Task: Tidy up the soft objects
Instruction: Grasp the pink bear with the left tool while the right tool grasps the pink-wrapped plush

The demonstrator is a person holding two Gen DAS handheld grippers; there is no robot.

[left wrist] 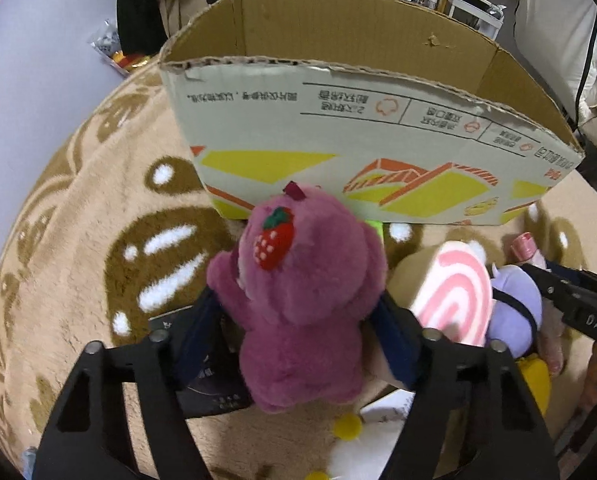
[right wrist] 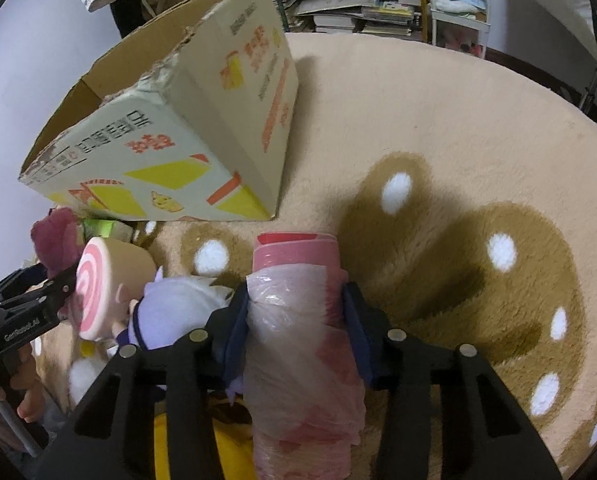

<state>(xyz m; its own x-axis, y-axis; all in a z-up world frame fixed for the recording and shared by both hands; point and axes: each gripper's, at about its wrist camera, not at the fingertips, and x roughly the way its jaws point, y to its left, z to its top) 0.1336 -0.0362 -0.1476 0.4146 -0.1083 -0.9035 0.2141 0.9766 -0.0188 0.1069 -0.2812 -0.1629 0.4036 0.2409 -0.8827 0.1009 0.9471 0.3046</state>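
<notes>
The left gripper (left wrist: 298,320) is squeezing the purple plush bear (left wrist: 298,300) between its pads, and the right gripper (right wrist: 296,324) is clamping a pink plastic-wrapped roll (right wrist: 298,320) the same way. The cardboard box (left wrist: 338,120) is standing just ahead of both claws (what is visible of its inside is looking bare), so the sorting is seemingly only starting. Between the claws, the swirl-roll plush (left wrist: 450,296) and lavender plush (left wrist: 514,300) are lying on the rug (left wrist: 78,220), waiting

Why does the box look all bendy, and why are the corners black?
Left wrist view: the fisheye lens curves the box's straight edges and leaves black corners around its round picture. Right wrist view: same bending and black corners; the box looks slightly blurred, and it casts a soft shadow on the rug.
</notes>
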